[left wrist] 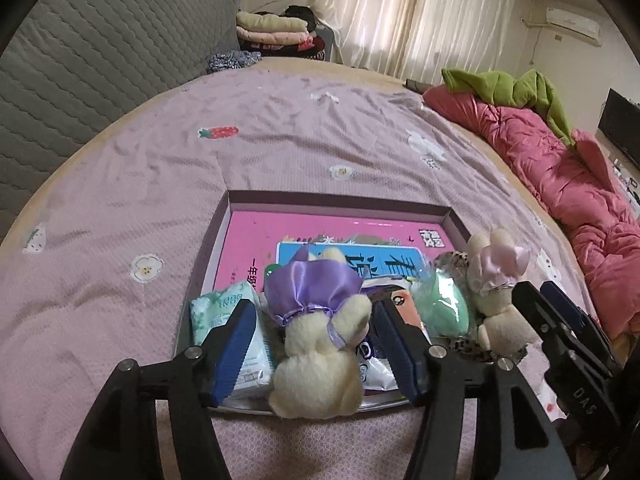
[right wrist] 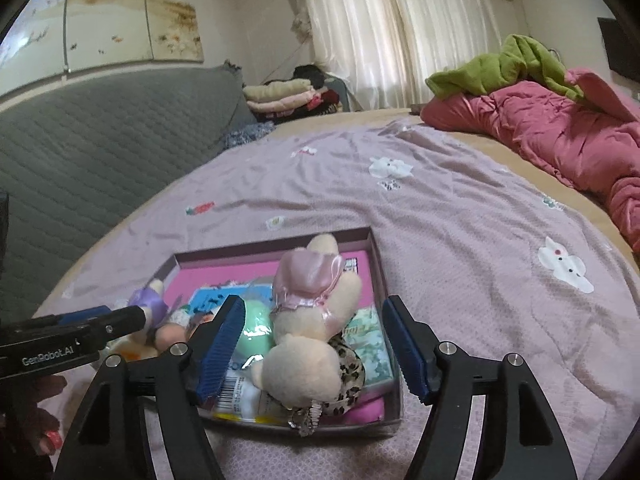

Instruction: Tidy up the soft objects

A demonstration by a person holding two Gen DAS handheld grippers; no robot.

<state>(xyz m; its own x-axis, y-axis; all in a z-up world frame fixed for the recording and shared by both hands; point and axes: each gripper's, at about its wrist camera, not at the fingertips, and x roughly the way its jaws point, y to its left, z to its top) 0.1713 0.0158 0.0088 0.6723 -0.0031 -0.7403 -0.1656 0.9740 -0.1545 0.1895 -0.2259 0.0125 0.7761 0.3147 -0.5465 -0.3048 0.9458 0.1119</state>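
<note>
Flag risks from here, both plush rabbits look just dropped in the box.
1. The purple-dress rabbit hangs over the box's near rim; it could tip out onto the bedspread.
2. The open left gripper flanks it closely; a finger might snag the dress while pulling away.
3. The pink-dress rabbit sits atop a loose pile, between the open right gripper's fingers; it may roll off.

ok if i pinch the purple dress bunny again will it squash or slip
The purple dress bunny looks plush, so it would probably squash and flop. Its satin skirt is shiny, perhaps slippery. It sits on the box edge and may tip.
</note>
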